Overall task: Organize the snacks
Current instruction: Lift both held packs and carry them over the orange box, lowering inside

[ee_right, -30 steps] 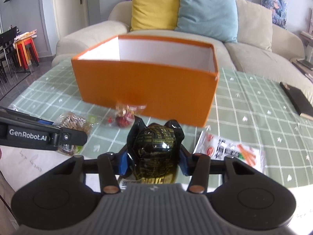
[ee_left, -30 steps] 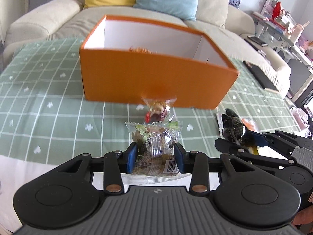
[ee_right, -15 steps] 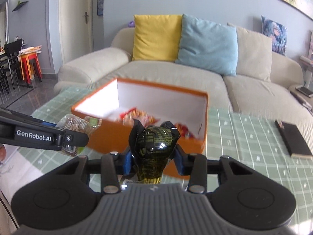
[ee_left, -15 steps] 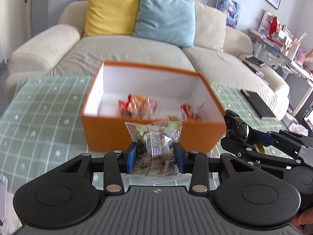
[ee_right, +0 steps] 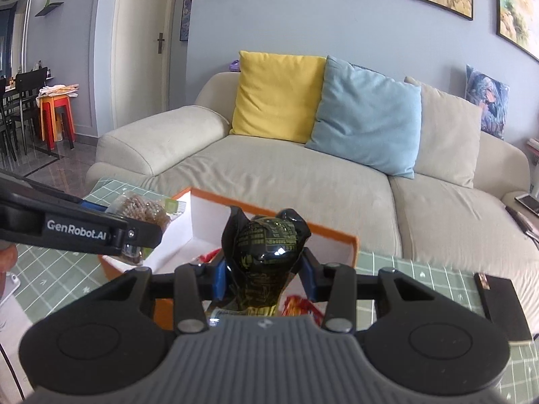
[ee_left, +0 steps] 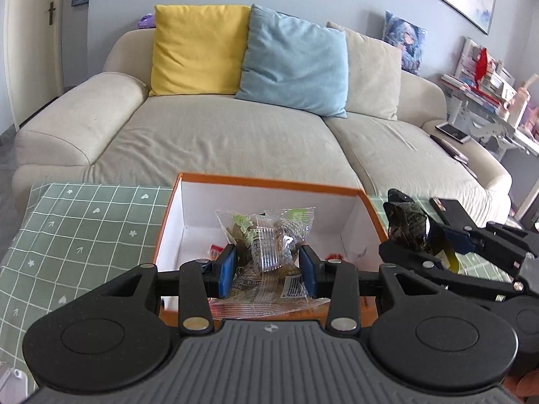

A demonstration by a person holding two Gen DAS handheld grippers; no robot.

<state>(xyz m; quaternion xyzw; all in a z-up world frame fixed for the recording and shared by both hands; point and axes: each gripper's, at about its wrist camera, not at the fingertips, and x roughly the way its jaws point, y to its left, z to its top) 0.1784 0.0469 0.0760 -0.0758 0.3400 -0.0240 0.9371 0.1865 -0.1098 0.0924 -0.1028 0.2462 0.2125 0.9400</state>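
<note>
1. The clear snack packet (ee_left: 267, 249) is sitting clamped between the blue pads of the left gripper (ee_left: 267, 266), whose jaws are clenched on it, above the open orange box (ee_left: 269, 181).
2. The black-and-gold snack packet (ee_right: 264, 245) is standing upright in the right gripper (ee_right: 264, 277), whose jaws are grasping it, above the same box at its 3 o'clock side.
3. Red-wrapped snacks (ee_left: 215, 248) are lying on the box floor.
4. The box is resting on a green checked tablecloth (ee_left: 84, 229).
5. A beige sofa (ee_left: 235, 134) is standing at 12 o'clock beyond the table, carrying a yellow cushion (ee_left: 198, 48) and a blue cushion (ee_left: 293, 64).
</note>
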